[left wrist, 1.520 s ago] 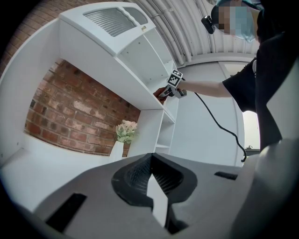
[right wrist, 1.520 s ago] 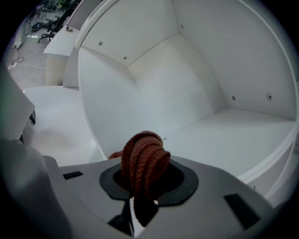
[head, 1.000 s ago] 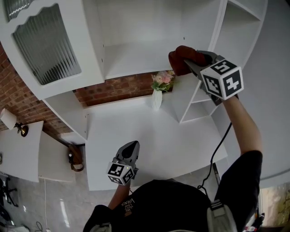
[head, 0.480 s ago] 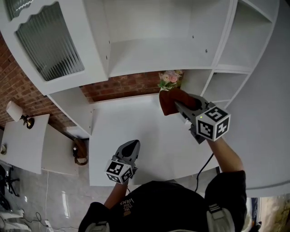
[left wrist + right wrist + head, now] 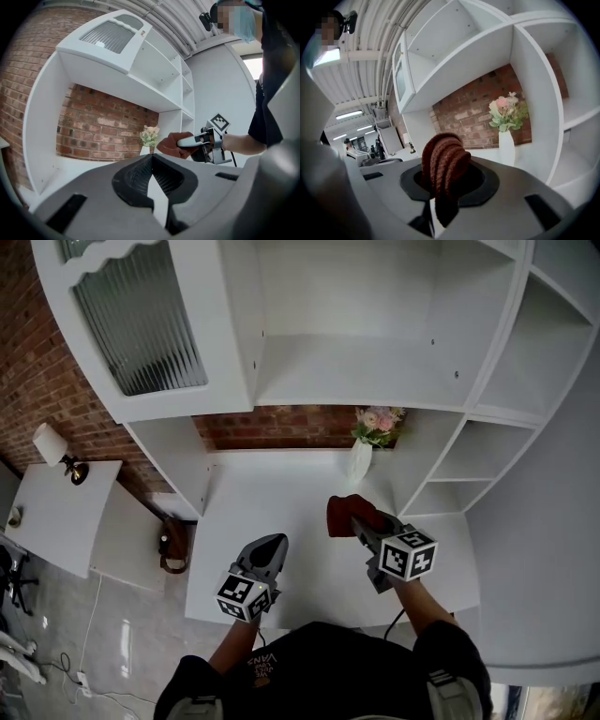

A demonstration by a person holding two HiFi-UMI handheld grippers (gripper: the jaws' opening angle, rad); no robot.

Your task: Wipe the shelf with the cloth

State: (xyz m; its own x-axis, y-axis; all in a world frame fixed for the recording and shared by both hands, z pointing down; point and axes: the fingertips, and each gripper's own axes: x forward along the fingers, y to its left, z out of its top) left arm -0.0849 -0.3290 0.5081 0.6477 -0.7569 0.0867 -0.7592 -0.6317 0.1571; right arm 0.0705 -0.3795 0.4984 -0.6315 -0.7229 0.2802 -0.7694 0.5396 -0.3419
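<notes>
My right gripper [image 5: 354, 518] is shut on a dark red-brown cloth [image 5: 343, 515], held low over the white desk surface [image 5: 281, 502], well below the shelf [image 5: 366, 371]. In the right gripper view the bunched cloth [image 5: 443, 168] sticks up from between the jaws. From the left gripper view the cloth [image 5: 171, 144] and the right gripper [image 5: 199, 140] show to the right. My left gripper [image 5: 272, 545] hangs shut and empty over the desk's front left part; its jaws meet in the left gripper view [image 5: 152, 180].
A white vase with pink flowers [image 5: 364, 451] stands at the back of the desk by the brick wall [image 5: 281, 425]. Open cubbies [image 5: 469, 474] rise on the right. A cabinet door with ribbed glass [image 5: 141, 324] is at upper left. A side table with a lamp [image 5: 56, 451] stands left.
My right gripper has come down from the shelf edge with the cloth, toward me and low over the desk. The left gripper has hardly moved.
</notes>
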